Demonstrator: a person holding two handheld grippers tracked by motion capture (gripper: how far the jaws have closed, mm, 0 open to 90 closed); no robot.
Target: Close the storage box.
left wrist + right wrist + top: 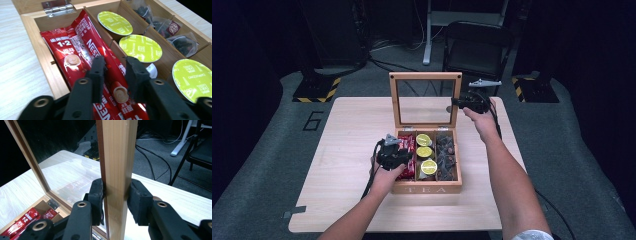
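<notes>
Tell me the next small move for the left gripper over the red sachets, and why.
Probably close the left gripper fully on the red sachet, then lift. Its jaws straddle that sachet in the box's left compartment without clearly pinching it, while the right gripper clamps the lid frame upright.

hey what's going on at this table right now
A person is working at a wooden tea box. The right gripper clamps the side of the raised glass lid, holding it up. The left gripper is down in the box's left compartment, its fingers straddling a red coffee sachet.
</notes>
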